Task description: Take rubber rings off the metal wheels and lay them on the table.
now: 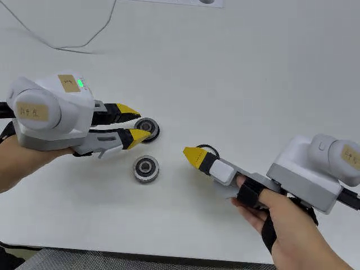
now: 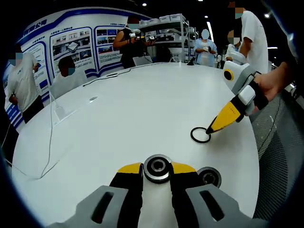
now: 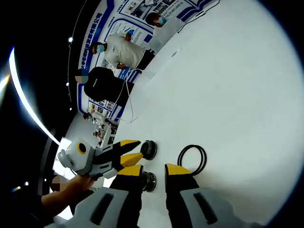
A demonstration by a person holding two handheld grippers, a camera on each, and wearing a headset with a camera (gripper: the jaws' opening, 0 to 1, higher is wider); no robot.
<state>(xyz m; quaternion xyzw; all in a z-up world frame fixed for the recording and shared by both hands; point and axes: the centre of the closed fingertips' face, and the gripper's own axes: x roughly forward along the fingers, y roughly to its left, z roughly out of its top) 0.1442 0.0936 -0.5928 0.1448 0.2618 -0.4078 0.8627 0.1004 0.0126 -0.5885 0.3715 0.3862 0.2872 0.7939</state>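
Observation:
A metal wheel with a black rubber rim lies flat on the white table. My left gripper has its yellow tips against that wheel's two sides, shut on it. A second rimmed wheel lies just nearer to me, also seen as the wheel on the right. One loose black rubber ring lies flat on the table. My right gripper rests its tip at that ring's edge, partly hiding the ring. Its jaws stand apart with nothing between them; the ring lies just ahead.
A thin grey cable curls across the far left of the table. The table's front edge runs close below the hands. Several people stand beyond the far end of the table, near a wall of display boards.

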